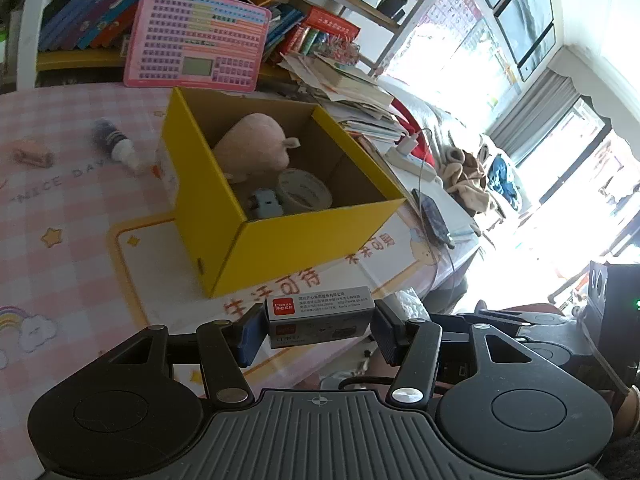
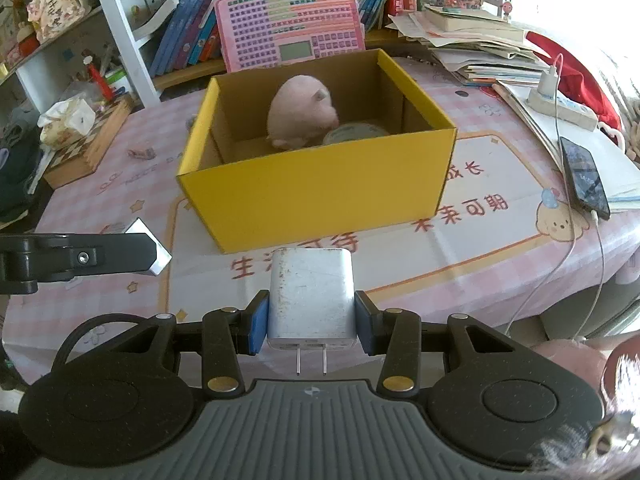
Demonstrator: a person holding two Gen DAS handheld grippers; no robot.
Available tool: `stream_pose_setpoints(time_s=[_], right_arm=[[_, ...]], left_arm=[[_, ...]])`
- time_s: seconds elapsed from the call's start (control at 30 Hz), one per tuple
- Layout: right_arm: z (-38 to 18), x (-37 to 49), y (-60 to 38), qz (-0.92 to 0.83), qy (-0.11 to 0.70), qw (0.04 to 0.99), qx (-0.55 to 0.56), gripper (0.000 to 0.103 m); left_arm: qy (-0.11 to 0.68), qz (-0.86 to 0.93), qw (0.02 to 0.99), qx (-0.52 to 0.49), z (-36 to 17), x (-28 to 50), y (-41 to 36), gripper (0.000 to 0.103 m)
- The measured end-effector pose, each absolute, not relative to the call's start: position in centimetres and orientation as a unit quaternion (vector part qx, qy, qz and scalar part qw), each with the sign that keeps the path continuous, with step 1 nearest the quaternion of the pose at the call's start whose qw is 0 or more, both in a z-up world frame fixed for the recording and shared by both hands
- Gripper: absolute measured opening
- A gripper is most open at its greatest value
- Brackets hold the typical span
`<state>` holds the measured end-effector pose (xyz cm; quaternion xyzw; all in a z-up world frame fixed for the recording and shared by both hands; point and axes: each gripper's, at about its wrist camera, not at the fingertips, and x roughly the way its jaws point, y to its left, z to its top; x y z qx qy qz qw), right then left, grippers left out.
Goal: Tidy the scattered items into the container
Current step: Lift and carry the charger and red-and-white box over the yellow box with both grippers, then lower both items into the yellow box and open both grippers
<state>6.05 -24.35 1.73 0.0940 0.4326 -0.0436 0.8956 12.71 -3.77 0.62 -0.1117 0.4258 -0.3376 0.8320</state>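
Observation:
A yellow cardboard box (image 1: 304, 246) stands open on the pink checked tablecloth; it also shows in the right wrist view (image 2: 320, 204). Inside lie a pink plush toy (image 1: 254, 148), a tape roll (image 1: 304, 190) and a small blue toy (image 1: 264, 202). My left gripper (image 1: 318, 330) is shut on a small grey staples box (image 1: 320, 314), held above the table in front of the yellow box. My right gripper (image 2: 310, 322) is shut on a white plug charger (image 2: 310, 300), prongs toward the camera, in front of the box. A small bottle (image 1: 116, 142) and a pink eraser-like item (image 1: 32, 154) lie left of the box.
A pink toy keyboard board (image 2: 290, 24) leans on the bookshelf behind the box. A stack of papers (image 2: 480, 46), a power strip (image 2: 560, 106) and a phone (image 2: 584, 176) on a cable lie to the right. A wooden chess box (image 2: 86, 140) sits at left.

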Motion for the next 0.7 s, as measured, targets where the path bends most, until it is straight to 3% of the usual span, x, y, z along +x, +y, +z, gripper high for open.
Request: stream_pose_setpoints(time_s=[0.7], right_arm=[[3.0, 12.0, -32.2, 0.011, 0.389, 0.918, 0.081, 0.041]], left_arm=[[0.382, -0.283, 0.874, -0.097, 2.2, 16.8, -9.4, 0.055]])
